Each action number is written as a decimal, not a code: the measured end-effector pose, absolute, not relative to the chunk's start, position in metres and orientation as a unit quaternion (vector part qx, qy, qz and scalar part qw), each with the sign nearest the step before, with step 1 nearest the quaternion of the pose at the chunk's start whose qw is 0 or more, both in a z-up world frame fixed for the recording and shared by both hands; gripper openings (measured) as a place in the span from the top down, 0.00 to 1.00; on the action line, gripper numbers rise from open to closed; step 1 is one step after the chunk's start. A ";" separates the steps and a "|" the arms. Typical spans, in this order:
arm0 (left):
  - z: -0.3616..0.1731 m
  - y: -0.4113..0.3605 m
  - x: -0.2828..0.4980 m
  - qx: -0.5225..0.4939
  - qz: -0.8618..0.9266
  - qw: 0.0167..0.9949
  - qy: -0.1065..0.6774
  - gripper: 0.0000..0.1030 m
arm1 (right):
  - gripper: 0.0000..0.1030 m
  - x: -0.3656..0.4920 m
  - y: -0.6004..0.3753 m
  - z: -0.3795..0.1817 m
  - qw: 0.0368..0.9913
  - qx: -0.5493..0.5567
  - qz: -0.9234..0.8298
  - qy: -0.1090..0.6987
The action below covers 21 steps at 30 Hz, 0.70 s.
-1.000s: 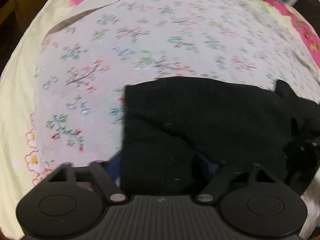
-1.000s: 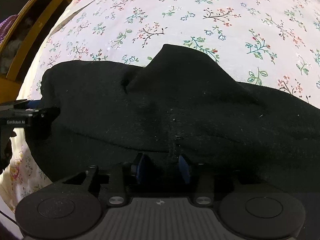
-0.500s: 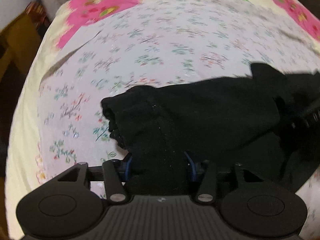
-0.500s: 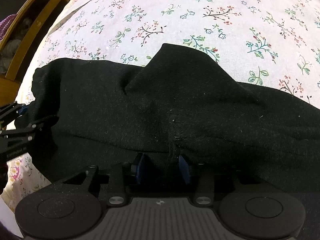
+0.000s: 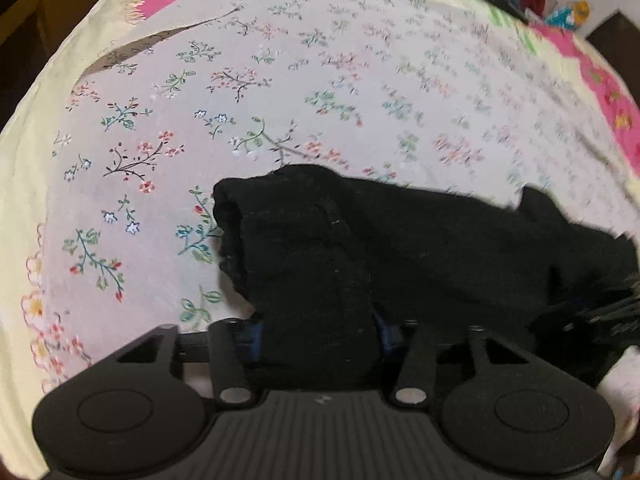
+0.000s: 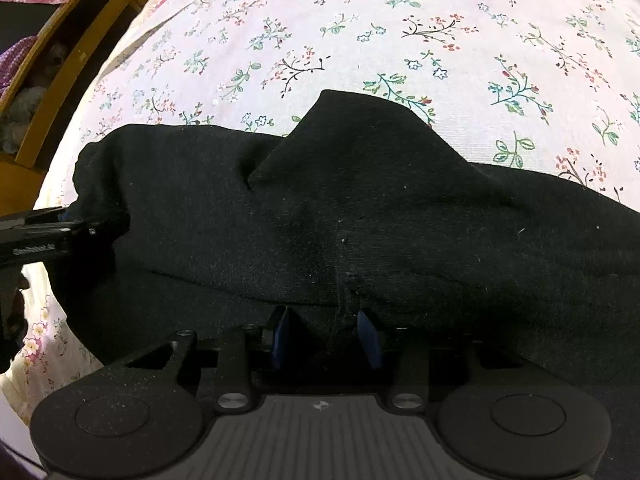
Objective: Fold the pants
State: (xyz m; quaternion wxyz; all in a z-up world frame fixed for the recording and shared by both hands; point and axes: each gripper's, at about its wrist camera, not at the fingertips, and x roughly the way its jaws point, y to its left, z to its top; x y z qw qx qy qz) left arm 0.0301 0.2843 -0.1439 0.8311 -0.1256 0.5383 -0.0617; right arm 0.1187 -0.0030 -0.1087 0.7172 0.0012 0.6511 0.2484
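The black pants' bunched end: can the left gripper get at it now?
Probably yes. The black fabric pants already sit between the closing blue pads of the left gripper, and nothing lies over them on the floral bedsheet.

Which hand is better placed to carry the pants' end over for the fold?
Left: the left gripper is closing on the bunched end of the black pants. The right gripper pins the middle.

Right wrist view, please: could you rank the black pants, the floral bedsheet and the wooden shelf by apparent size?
1. Black pants and floral bedsheet: similar, and the pants lie nearer, so unranked.
2. Wooden shelf: smallest, partly cropped.
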 end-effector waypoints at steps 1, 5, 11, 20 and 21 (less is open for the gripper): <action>-0.139 0.285 0.029 -0.139 -0.062 0.830 0.536 0.52 | 0.73 0.118 -0.005 -0.108 0.718 0.006 0.250 0.649; -0.115 0.280 0.027 -0.195 -0.062 0.828 0.523 0.56 | 0.73 0.119 -0.017 -0.110 0.715 0.028 0.263 0.647; -0.079 0.233 0.035 -0.273 -0.147 0.812 0.494 0.79 | 0.76 0.117 -0.036 -0.112 0.716 0.064 0.278 0.637; -0.052 0.201 0.026 -0.204 -0.098 0.839 0.495 0.66 | 0.79 0.124 -0.059 -0.114 0.699 0.090 0.314 0.636; -0.053 0.210 0.021 -0.192 -0.072 0.842 0.499 0.59 | 0.82 0.125 -0.061 -0.114 0.699 0.091 0.315 0.636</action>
